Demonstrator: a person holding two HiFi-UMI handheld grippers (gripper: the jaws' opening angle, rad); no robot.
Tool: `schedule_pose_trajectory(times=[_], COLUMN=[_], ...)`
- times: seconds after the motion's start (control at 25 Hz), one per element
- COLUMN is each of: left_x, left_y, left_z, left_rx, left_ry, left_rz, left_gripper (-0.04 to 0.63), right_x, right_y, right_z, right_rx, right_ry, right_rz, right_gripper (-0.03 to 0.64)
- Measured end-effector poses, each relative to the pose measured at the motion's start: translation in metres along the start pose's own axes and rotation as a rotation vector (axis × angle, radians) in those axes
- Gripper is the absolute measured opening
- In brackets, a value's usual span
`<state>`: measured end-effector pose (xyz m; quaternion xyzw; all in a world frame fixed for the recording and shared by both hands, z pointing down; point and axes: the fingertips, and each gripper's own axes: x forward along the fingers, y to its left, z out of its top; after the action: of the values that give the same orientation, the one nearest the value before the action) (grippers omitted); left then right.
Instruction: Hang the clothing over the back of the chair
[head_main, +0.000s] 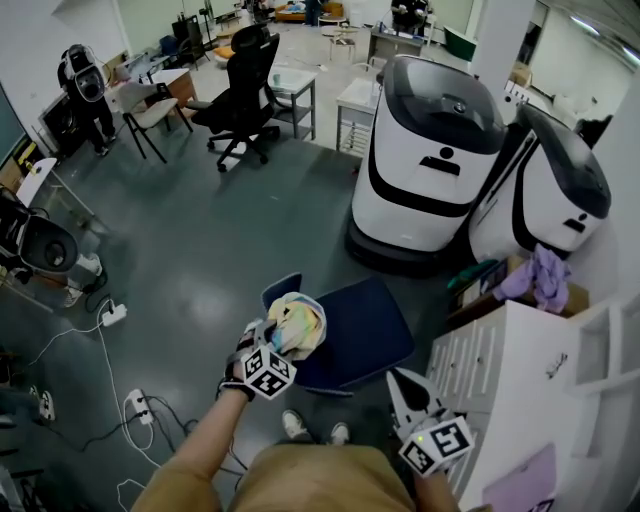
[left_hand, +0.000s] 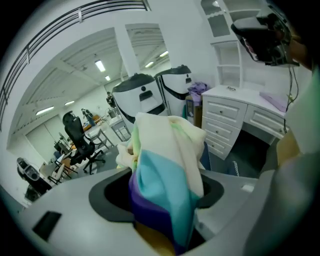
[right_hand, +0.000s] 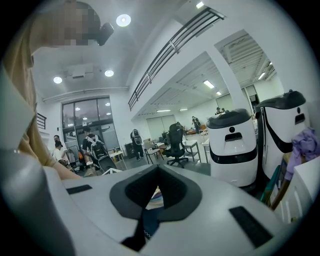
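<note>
A bunched garment (head_main: 297, 325) in cream, teal, purple and yellow sits at the near left corner of a dark blue chair (head_main: 365, 325), beside the chair back (head_main: 282, 287). My left gripper (head_main: 274, 342) points down into it. In the left gripper view the garment (left_hand: 167, 170) fills the middle of the gap, with dark space on both sides, and the left gripper (left_hand: 165, 202) stands open. My right gripper (head_main: 396, 380) hovers at the chair's near right edge, shut to a point with nothing in it. Its view shows the right gripper (right_hand: 159, 169) with a strip of chair and cloth beyond.
Two big white machines (head_main: 430, 160) (head_main: 555, 190) stand behind the chair. A white drawer cabinet (head_main: 500, 365) is close on the right, with purple cloth (head_main: 540, 275) on a box behind it. Cables and power strips (head_main: 115, 315) lie on the floor at left. A black office chair (head_main: 245, 85) stands farther back.
</note>
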<state>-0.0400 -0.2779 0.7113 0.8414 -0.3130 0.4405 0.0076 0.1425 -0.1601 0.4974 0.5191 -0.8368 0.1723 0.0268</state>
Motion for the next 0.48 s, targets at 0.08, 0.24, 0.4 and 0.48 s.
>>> schedule_pose_trajectory(times=[0.08,0.24,0.4,0.48], left_x=[0.007,0.017,0.017,0.012], left_y=[-0.002,-0.003,-0.006,-0.007], left_z=[-0.002,-0.011,-0.006,0.000], left_rx=[0.022,0.008,0.017,0.005], left_ry=[0.018,0.025,0.018,0.000], left_rz=[-0.008,0.020,0.036,0.033], left_gripper=[0.289,0.338,0.376,0.380], right_x=[0.001,0.002,0.000,-0.002], right_y=[0.001,0.002,0.000,-0.002], right_z=[0.002,0.005,0.006,0.005], right_rx=[0.000,0.003,0.005,0.007], right_ry=[-0.006,-0.012,-0.016,-0.015], right_rz=[-0.001,0.000,-0.007,-0.012], right_gripper=[0.003,0.003,0.003,0.003])
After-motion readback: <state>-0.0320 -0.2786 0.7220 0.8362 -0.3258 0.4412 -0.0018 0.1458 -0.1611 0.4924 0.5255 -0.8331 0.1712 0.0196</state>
